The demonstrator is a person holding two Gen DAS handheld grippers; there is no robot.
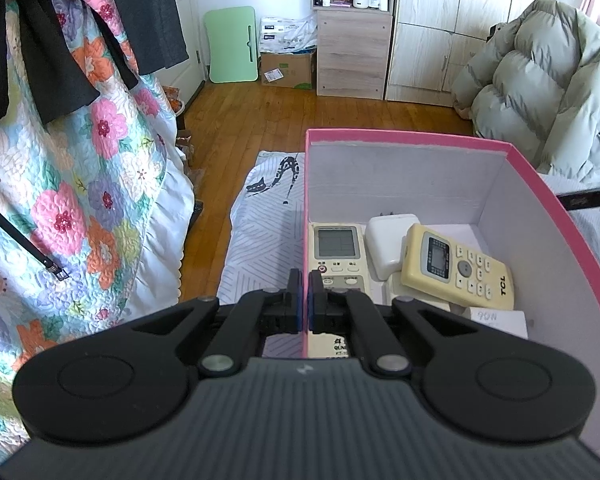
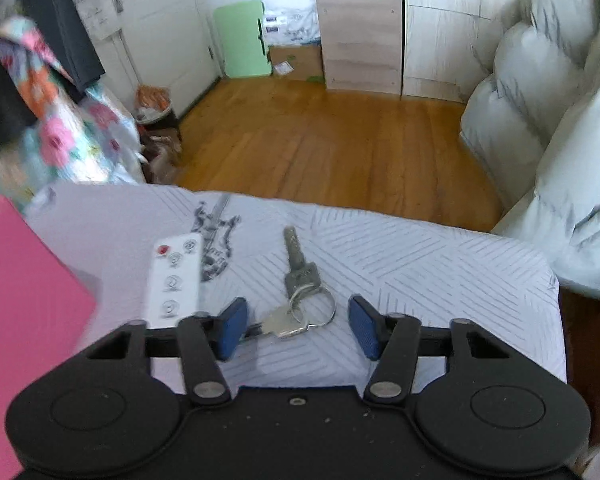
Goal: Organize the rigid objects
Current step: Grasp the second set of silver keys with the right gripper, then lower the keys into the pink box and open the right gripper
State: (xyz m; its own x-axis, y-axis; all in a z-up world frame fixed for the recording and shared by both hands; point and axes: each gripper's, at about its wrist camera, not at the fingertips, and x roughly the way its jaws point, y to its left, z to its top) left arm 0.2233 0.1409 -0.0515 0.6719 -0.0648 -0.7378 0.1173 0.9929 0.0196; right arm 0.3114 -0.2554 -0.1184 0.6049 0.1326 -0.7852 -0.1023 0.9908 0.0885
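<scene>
Bedroom: wood floor, pale wardrobe, a padded stool or small bed end under a white cloth with grey hatch lines (image 2: 420, 272). On it a pink box (image 1: 380, 135), white inside, standing to the left of the loose items. Box already holds a grey-screened remote (image 1: 336, 252), a white charger block (image 1: 388, 240) and a yellowed TCL remote (image 1: 458, 270) lying tilted over other things. Left gripper (image 1: 305, 300) clenched tight on the box's left wall, the pink edge pinched between its pads; looks like it steadies the box. Right gripper (image 2: 298, 326) hangs low over the cloth with pads apart, nothing grasped; the bunch of keys (image 2: 300, 296) lies between them, one key pointing away, one lying crosswise toward the left pad, ring in the middle. A slim white remote (image 2: 176, 280) lies just beside the left pad, still outside the box. Risks, as I judge them: keys are flat and loose on soft cloth, so closing pads may pinch fabric, or catch only the ring and leave a key dangling; the left pad could nudge the slim remote. The cloth's front edge drops to the floor not far beyond the far key, so a shoved key could slide off. Open room to the right of the keys; tight on the left toward remote and box.
</scene>
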